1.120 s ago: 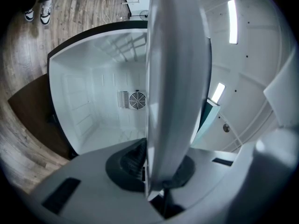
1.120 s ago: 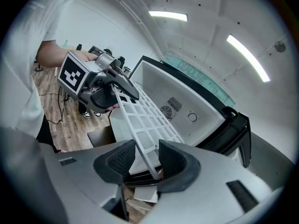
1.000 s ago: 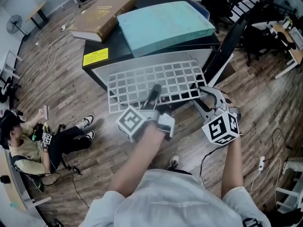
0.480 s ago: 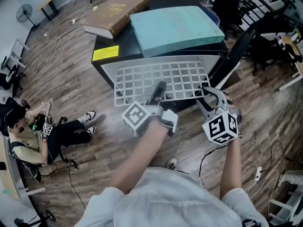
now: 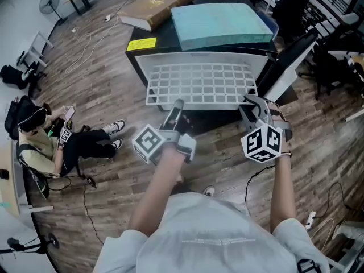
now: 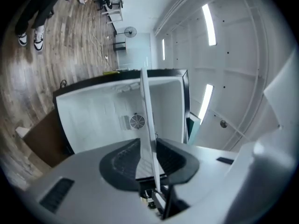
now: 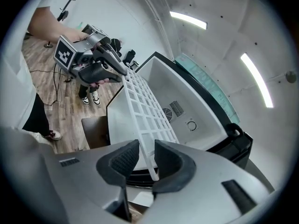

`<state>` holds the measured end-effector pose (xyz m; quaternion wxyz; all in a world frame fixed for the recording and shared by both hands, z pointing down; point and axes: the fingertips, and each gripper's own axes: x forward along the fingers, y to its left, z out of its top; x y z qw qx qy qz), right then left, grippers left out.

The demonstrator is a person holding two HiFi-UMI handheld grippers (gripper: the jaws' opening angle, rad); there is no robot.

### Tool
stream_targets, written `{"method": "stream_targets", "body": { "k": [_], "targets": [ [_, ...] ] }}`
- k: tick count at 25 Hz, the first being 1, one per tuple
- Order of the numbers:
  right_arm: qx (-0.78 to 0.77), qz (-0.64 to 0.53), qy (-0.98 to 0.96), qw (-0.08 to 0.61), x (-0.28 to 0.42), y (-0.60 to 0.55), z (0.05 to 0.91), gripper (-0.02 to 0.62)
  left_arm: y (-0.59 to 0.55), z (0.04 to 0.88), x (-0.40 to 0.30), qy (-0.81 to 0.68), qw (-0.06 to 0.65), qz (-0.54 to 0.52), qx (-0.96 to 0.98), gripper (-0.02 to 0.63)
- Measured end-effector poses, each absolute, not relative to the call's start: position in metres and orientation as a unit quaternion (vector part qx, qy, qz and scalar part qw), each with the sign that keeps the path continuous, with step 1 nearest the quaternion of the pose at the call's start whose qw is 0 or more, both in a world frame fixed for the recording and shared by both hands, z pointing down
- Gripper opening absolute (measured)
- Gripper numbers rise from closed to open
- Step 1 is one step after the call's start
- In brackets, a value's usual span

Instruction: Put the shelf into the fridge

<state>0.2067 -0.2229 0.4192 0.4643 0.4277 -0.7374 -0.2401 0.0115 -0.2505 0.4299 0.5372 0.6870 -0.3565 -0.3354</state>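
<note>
I hold the white wire-grid shelf flat in front of the small black fridge, whose white inside stands open towards me. My left gripper is shut on the shelf's near edge, left of its middle. In the left gripper view the shelf runs edge-on between the pads. My right gripper sits at the shelf's near right corner. Its jaws have just been closing. The corner bar lies between them with a thin gap still showing.
The fridge door hangs open at the right. A teal foam slab and a brown box lie on top of the fridge. A person sits on the wood floor at the left. Cables trail over the floor.
The shelf has swung from a skewed lie to square with the fridge's opening. My left gripper went with it and now sits further left on the near edge. The right gripper stayed at its corner.
</note>
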Motion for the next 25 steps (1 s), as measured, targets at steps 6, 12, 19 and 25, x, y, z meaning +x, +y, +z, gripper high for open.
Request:
{"method": "stream_targets", "body": {
  "k": [6, 12, 19, 25],
  "targets": [
    [0.434, -0.244, -0.744, 0.447, 0.204, -0.225, 0.419, 0.112, -0.253, 0.425, -0.061, -0.43, 0.491, -0.369, 0.662, 0.084],
    [0.436, -0.237, -0.742, 0.451, 0.205, -0.228, 0.42, 0.111, -0.266, 0.423, -0.07, -0.415, 0.491, -0.369, 0.671, 0.051],
    [0.448, -0.218, -0.736, 0.458, 0.206, -0.228, 0.416, 0.11, -0.266, 0.413, -0.069, -0.369, 0.502, -0.406, 0.668, 0.038],
    [0.451, -0.207, -0.728, 0.473, 0.205, -0.231, 0.421, 0.112, -0.268, 0.419, -0.07, -0.37, 0.522, -0.399, 0.657, 0.037]
  ]
}}
